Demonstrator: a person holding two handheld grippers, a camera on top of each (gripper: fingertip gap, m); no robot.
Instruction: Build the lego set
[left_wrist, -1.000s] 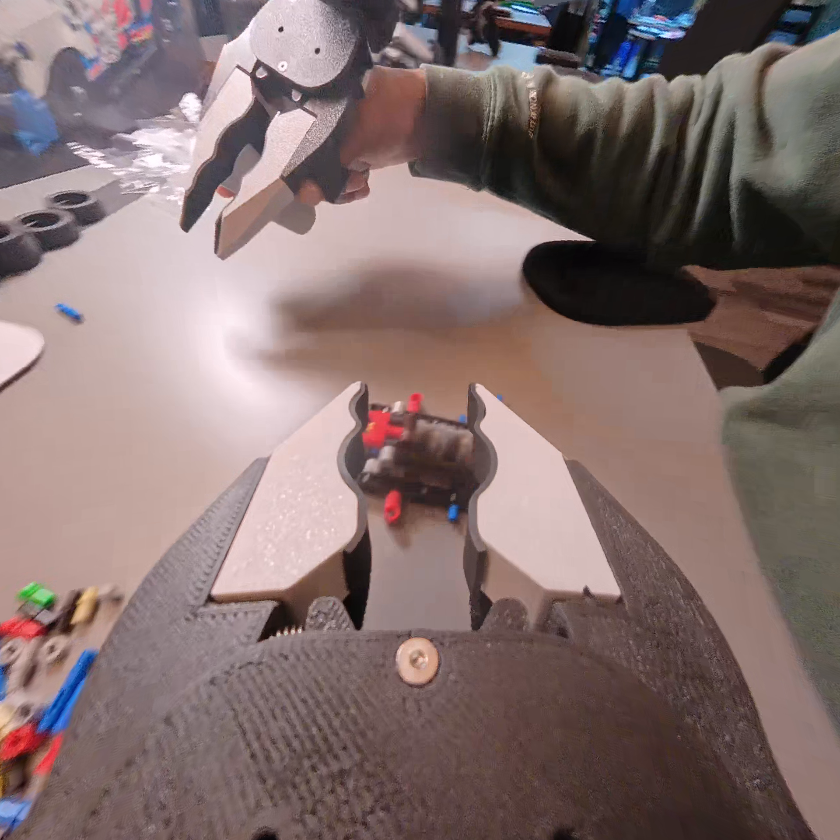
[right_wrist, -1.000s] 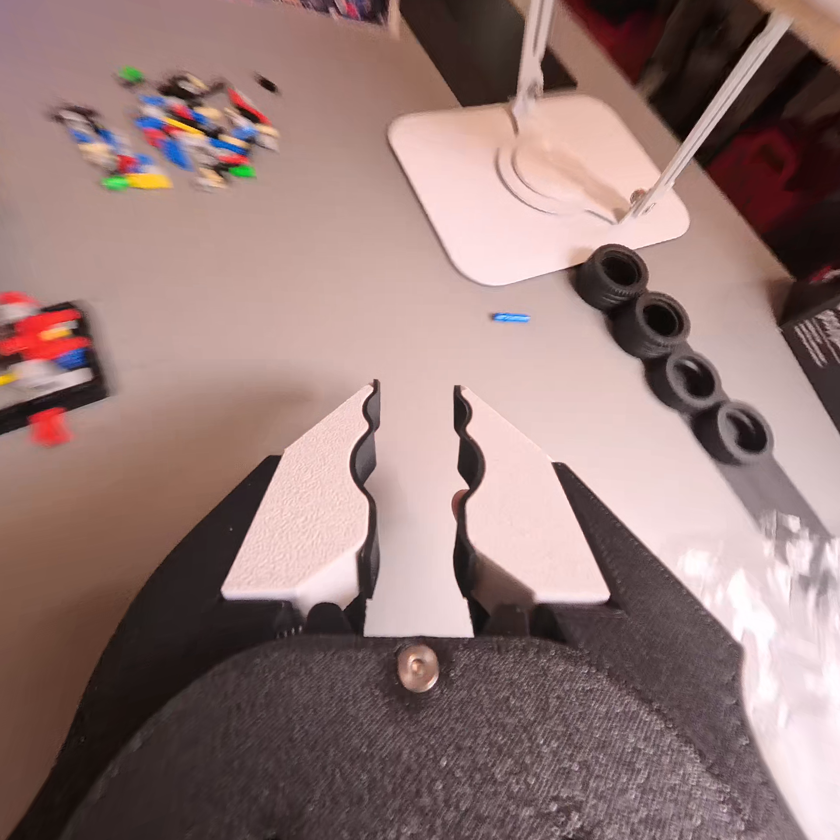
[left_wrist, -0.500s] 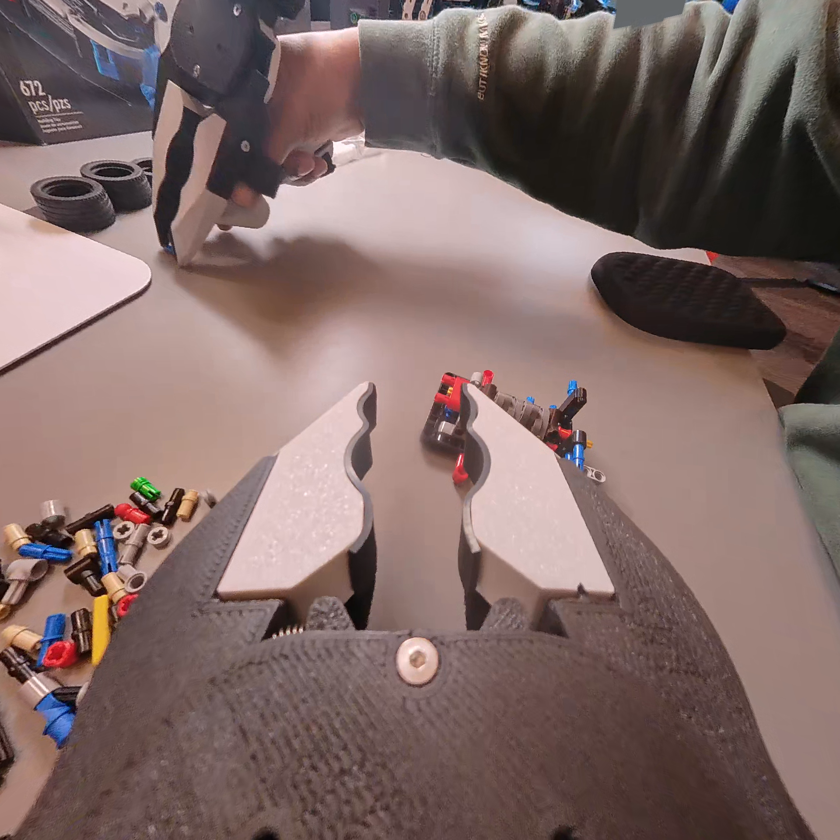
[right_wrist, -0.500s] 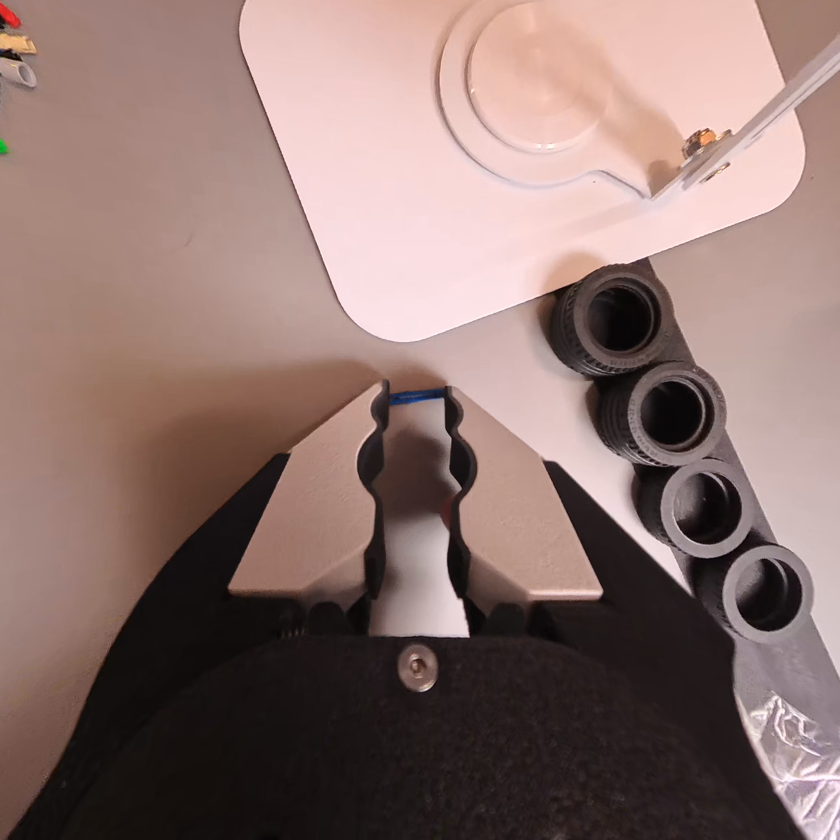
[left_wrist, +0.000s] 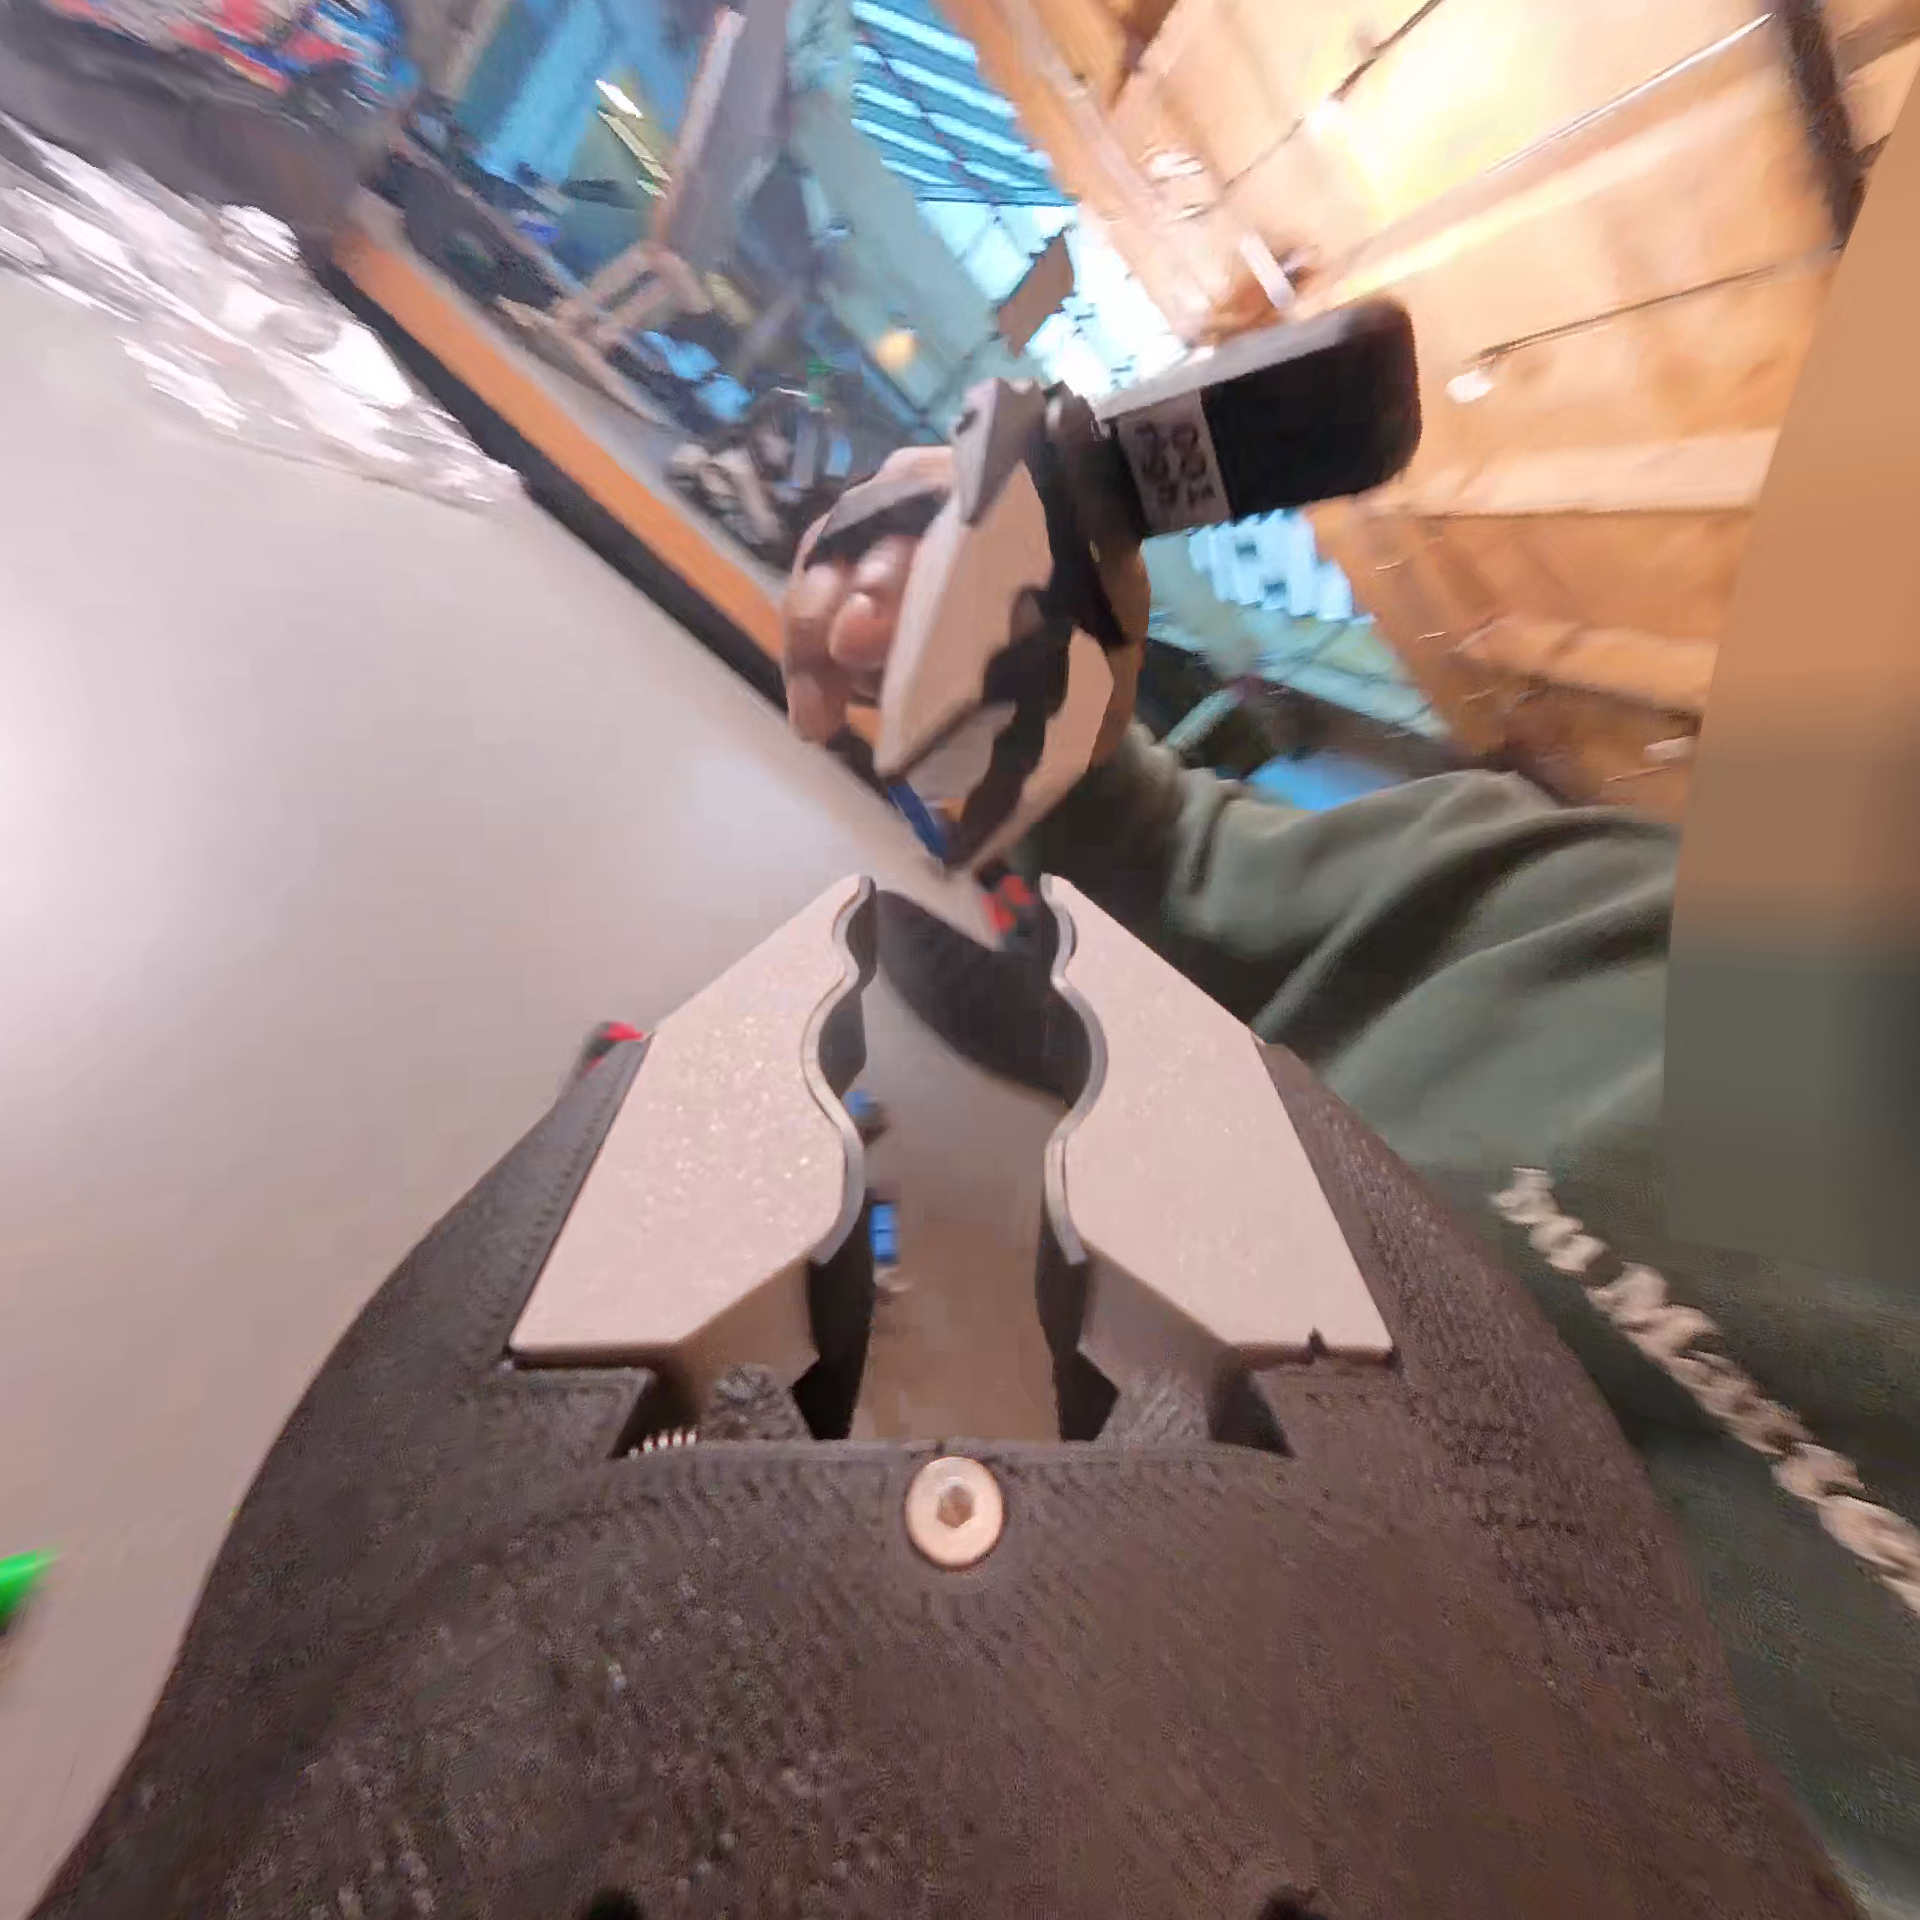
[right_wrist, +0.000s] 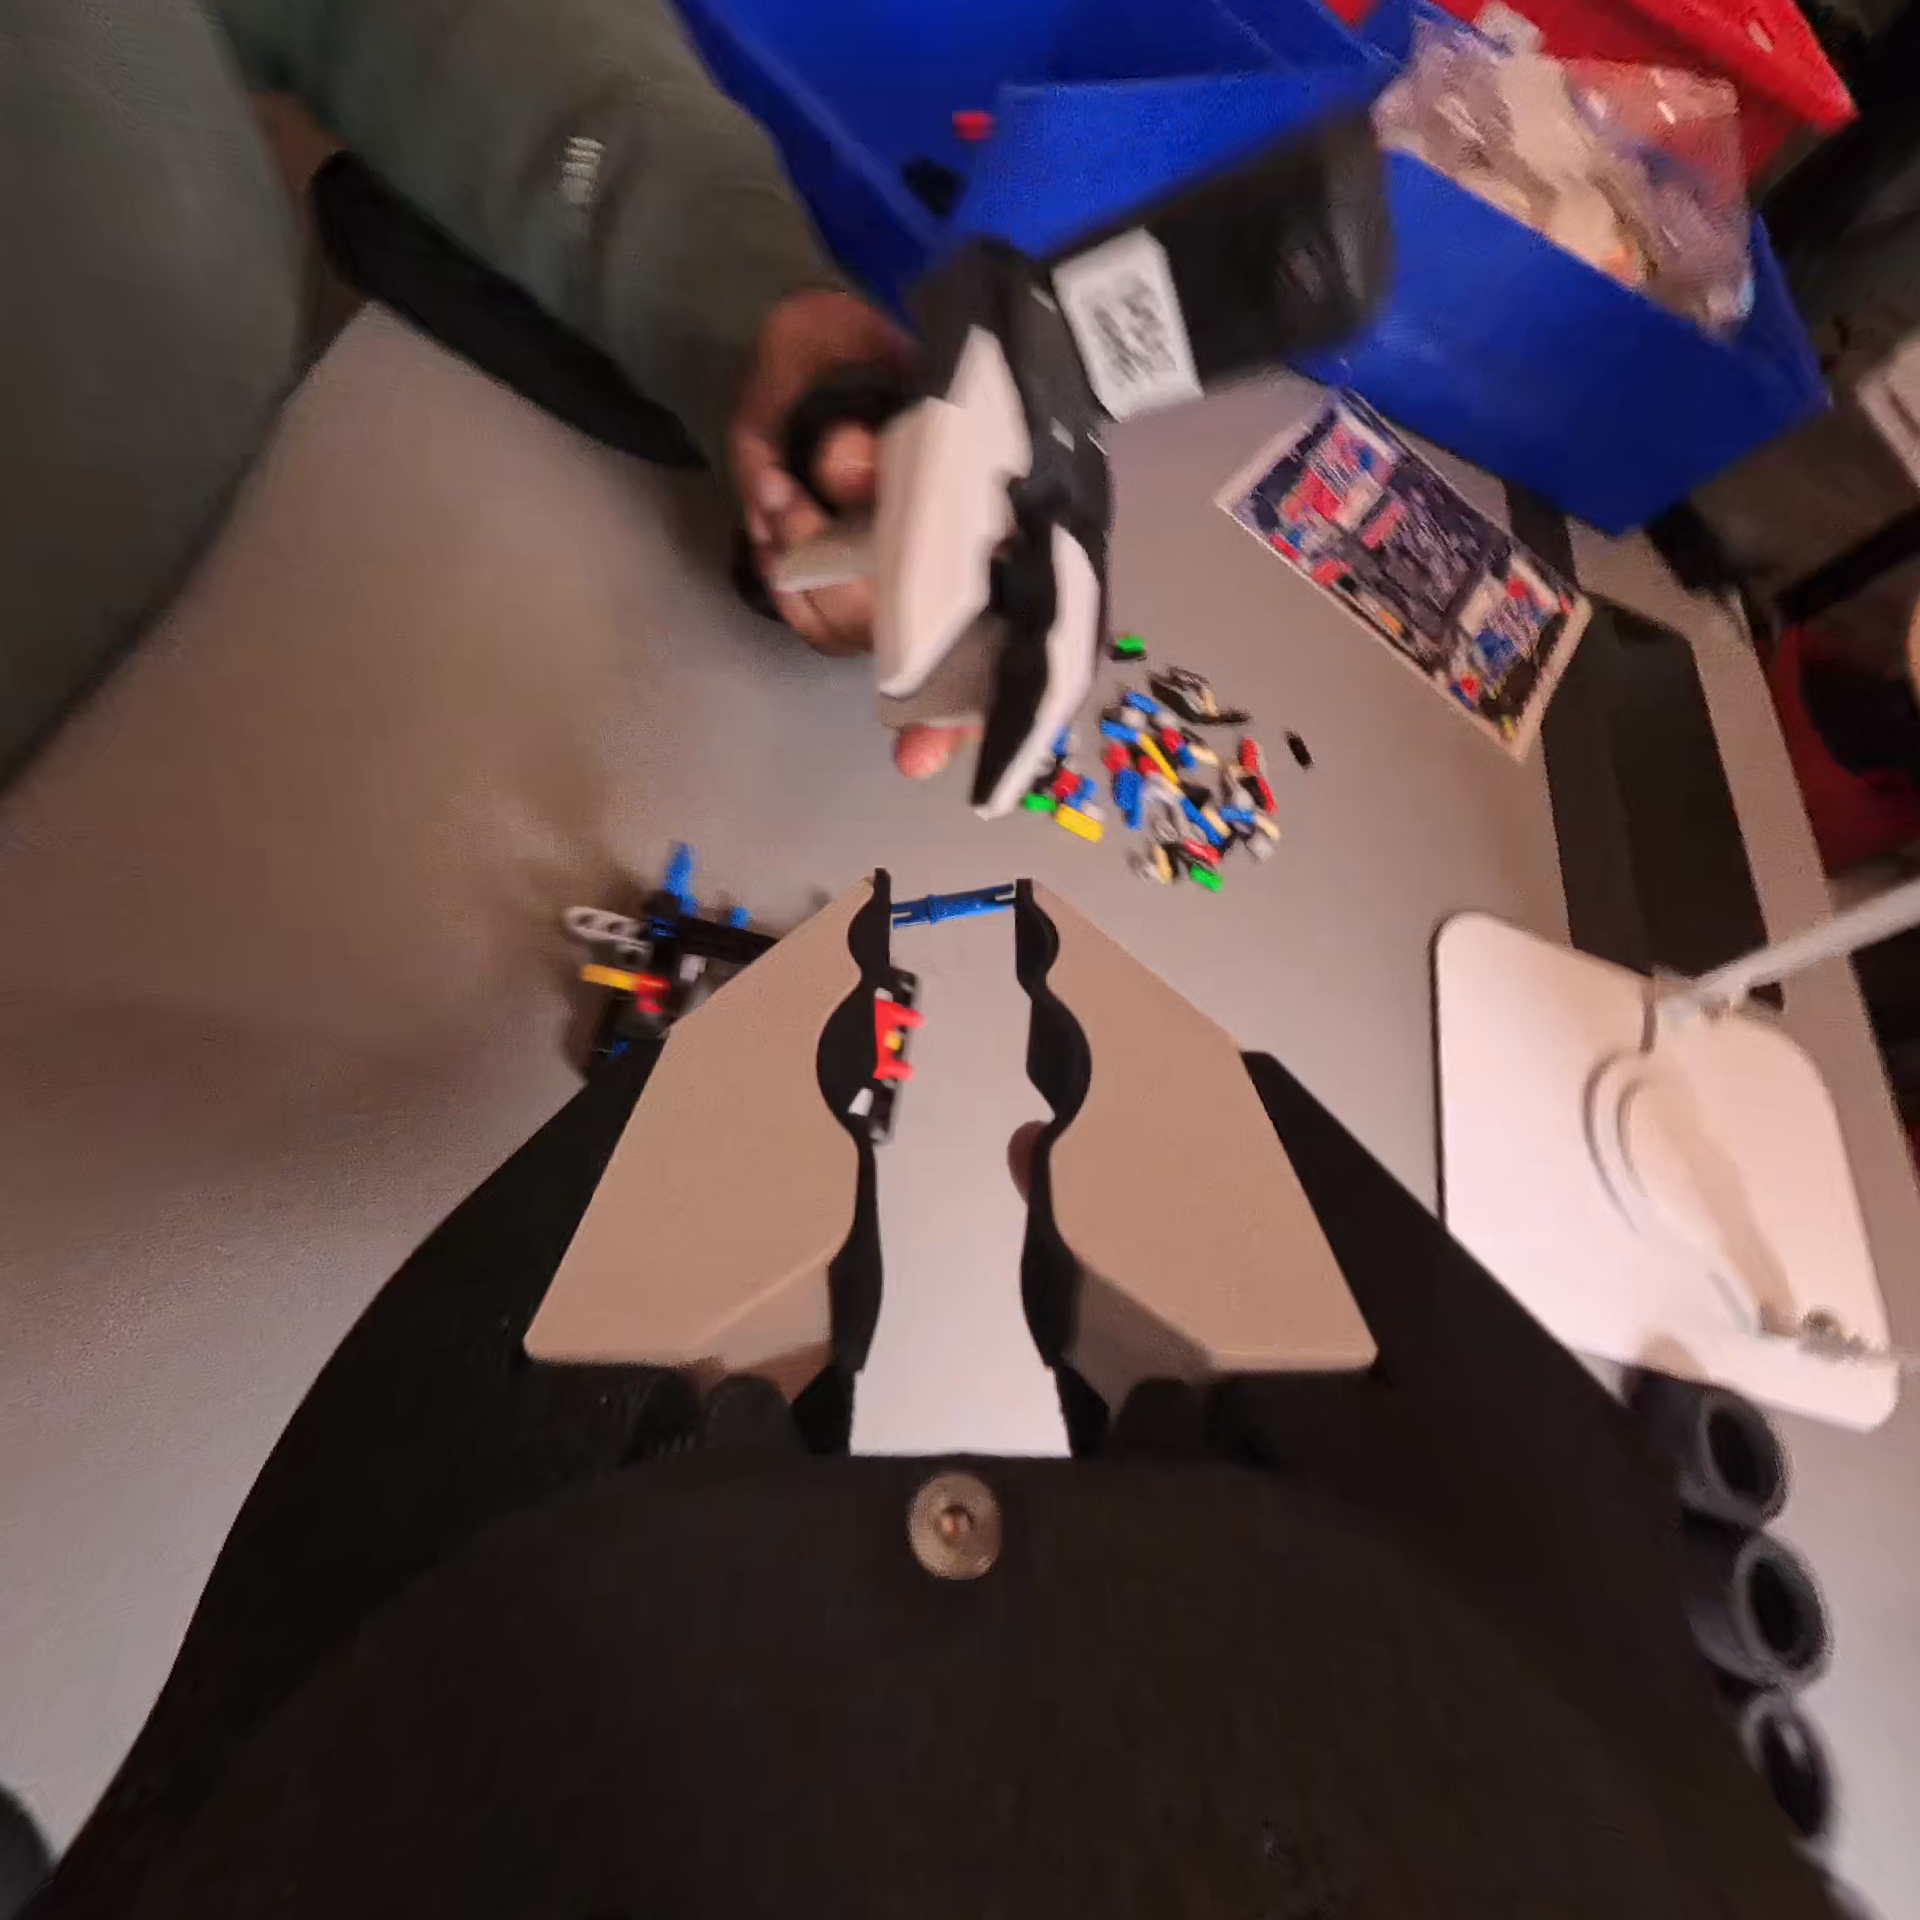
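Observation:
My right gripper (right_wrist: 951, 896) is shut on a thin blue pin (right_wrist: 951, 902), held crosswise at its fingertips above the table. The partly built black, red and blue lego assembly (right_wrist: 665, 966) lies on the table just under and left of the fingers. My left gripper (left_wrist: 956, 904) is open and empty, tilted steeply, with bits of the assembly (left_wrist: 883, 1216) showing under it. It also shows in the right wrist view (right_wrist: 956, 738), raised above the table. The right gripper (left_wrist: 951, 831) with the blue pin (left_wrist: 920, 810) hangs just beyond the left fingertips.
A pile of small loose pieces (right_wrist: 1164, 790) lies past the assembly. A picture booklet (right_wrist: 1403, 571) and a blue bin (right_wrist: 1455, 260) are farther off. A white lamp base (right_wrist: 1621, 1143) and a row of black tyres (right_wrist: 1745, 1558) sit at the right.
The right gripper shut on the blue pin beside the lamp base, lifted it and carried it over to the assembly. The left gripper rose from the table and tilted toward the right gripper.

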